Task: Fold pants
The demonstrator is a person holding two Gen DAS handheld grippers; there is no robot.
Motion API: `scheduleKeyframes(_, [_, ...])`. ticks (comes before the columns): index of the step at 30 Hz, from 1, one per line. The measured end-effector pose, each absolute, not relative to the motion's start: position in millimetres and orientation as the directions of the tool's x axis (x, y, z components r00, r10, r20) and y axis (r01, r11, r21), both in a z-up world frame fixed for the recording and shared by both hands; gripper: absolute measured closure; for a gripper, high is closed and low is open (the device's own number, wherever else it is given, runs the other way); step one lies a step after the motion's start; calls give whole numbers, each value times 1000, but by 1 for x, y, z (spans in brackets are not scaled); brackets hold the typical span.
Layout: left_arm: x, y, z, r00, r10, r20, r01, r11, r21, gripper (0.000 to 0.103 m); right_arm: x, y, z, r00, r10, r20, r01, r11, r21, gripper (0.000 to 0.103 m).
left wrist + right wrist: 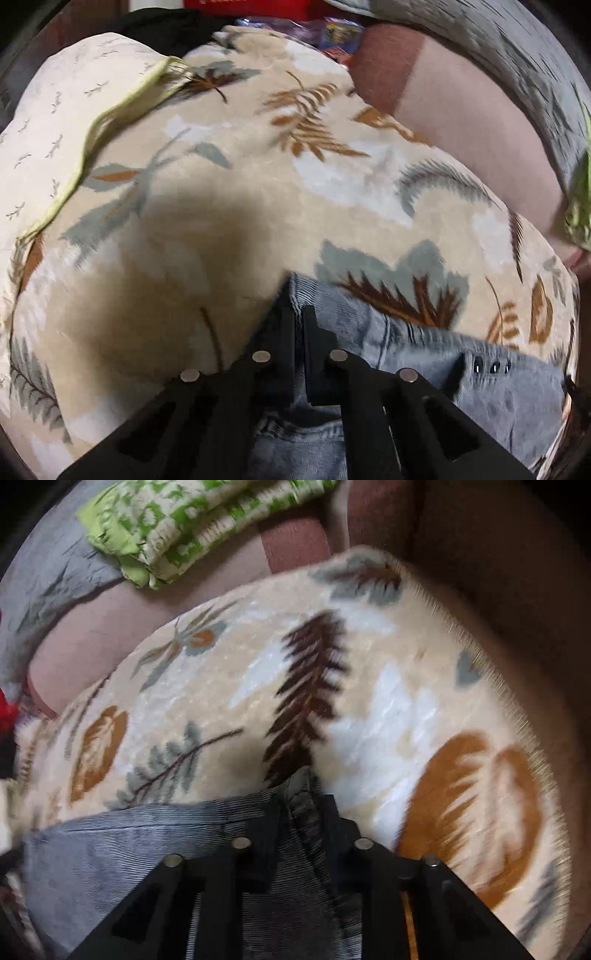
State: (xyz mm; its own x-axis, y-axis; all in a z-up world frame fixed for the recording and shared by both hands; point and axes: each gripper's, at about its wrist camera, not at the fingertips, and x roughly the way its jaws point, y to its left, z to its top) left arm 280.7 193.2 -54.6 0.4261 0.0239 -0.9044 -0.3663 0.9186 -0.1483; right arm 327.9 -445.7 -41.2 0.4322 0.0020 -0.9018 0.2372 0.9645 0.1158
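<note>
Pants (424, 354) pinched by both tongs; green pillow (192, 520) clear only rightward.

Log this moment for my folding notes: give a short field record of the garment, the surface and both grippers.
garment: blue jeans, lying on the blanket
surface: leaf-print fleece blanket
left gripper: shut on a denim edge of the jeans
right gripper: fingers closed on a bunched denim fold
nearby: green patterned cloth beyond the blanket
image quality: motion-blurred
</note>
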Motion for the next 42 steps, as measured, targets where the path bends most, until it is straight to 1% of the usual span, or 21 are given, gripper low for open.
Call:
scheduleKeyframes(2, [284, 187, -59, 416, 51, -908, -351, 930, -108, 99, 329, -446, -45, 423, -5, -906, 248, 963, 110, 81])
scheduleKeyframes(4, [283, 183, -57, 425, 64, -903, -331, 939, -89, 97, 331, -443, -54, 403, -21, -915, 242, 967, 84, 75])
scheduleKeyframes(5, [281, 183, -54, 435, 14, -900, -307, 942, -133, 94, 330, -446, -51, 414, -4, -910, 251, 962, 110, 72])
scheduleKeyframes(6, [278, 185, -50, 444, -19, -896, -299, 939, -169, 76, 328, -450, -47, 426, 26, -904, 261, 954, 150, 66])
scheduleKeyframes(7, [277, 189, -46, 461, -61, -885, -297, 929, -219, 51, 325, -455, -42, 448, 58, -892, 270, 942, 197, 44])
scheduleKeyframes(8, [275, 193, -41, 483, -98, -870, -300, 915, -270, 42, 322, -460, -37, 469, 68, -881, 281, 934, 222, 32])
scheduleKeyframes(9, [274, 197, -37, 512, -121, -850, -306, 899, -313, 38, 321, -463, -33, 483, 70, -873, 285, 930, 232, 32])
scheduleKeyframes(10, [275, 198, -35, 521, -127, -844, -307, 894, -325, 38, 321, -465, -29, 493, 79, -866, 278, 929, 243, 32])
scheduleKeyframes(13, [278, 201, -37, 509, -156, -847, -308, 885, -349, 39, 329, -465, -28, 485, 89, -870, 266, 933, 243, 32])
scheduleKeyframes(15, [282, 201, -45, 483, -155, -862, -313, 889, -335, 39, 335, -461, -37, 460, 123, -879, 256, 930, 265, 32])
scheduleKeyframes(17, [282, 201, -52, 466, -147, -873, -329, 887, -325, 45, 339, -458, -50, 413, 136, -900, 267, 927, 262, 32])
scheduleKeyframes(18, [282, 199, -53, 466, -142, -873, -325, 891, -318, 63, 338, -457, -51, 425, 127, -896, 269, 928, 259, 32])
scheduleKeyframes(19, [282, 198, -53, 461, -132, -878, -319, 898, -302, 87, 337, -455, -50, 433, 121, -893, 265, 930, 254, 33])
scheduleKeyframes(20, [284, 197, -53, 447, -116, -887, -319, 906, -280, 93, 337, -454, -50, 431, 116, -895, 261, 933, 247, 42])
scheduleKeyframes(21, [284, 197, -52, 444, -107, -890, -319, 909, -268, 96, 338, -452, -50, 423, 106, -900, 252, 940, 229, 51])
scheduleKeyframes(22, [286, 194, -52, 438, -89, -895, -315, 917, -246, 100, 340, -451, -50, 411, 89, -907, 251, 946, 207, 67])
scheduleKeyframes(26, [292, 190, -54, 418, -61, -906, -328, 920, -213, 101, 345, -445, -49, 392, 77, -917, 223, 959, 176, 83])
scheduleKeyframes(28, [289, 190, -46, 441, -68, -895, -326, 917, -230, 101, 343, -444, -42, 409, 75, -910, 219, 959, 178, 86])
scheduleKeyframes(34, [243, 199, 19, 594, -142, -792, -271, 891, -364, 101, 320, -446, 10, 528, 82, -845, 200, 955, 217, 86])
scheduleKeyframes(38, [181, 207, 73, 691, -194, -697, -199, 876, -440, 101, 284, -448, 63, 627, 101, -772, 171, 950, 263, 86])
scheduleKeyframes(42, [109, 214, 101, 734, -230, -639, -134, 873, -469, 101, 227, -456, 106, 704, 126, -698, 140, 940, 311, 86])
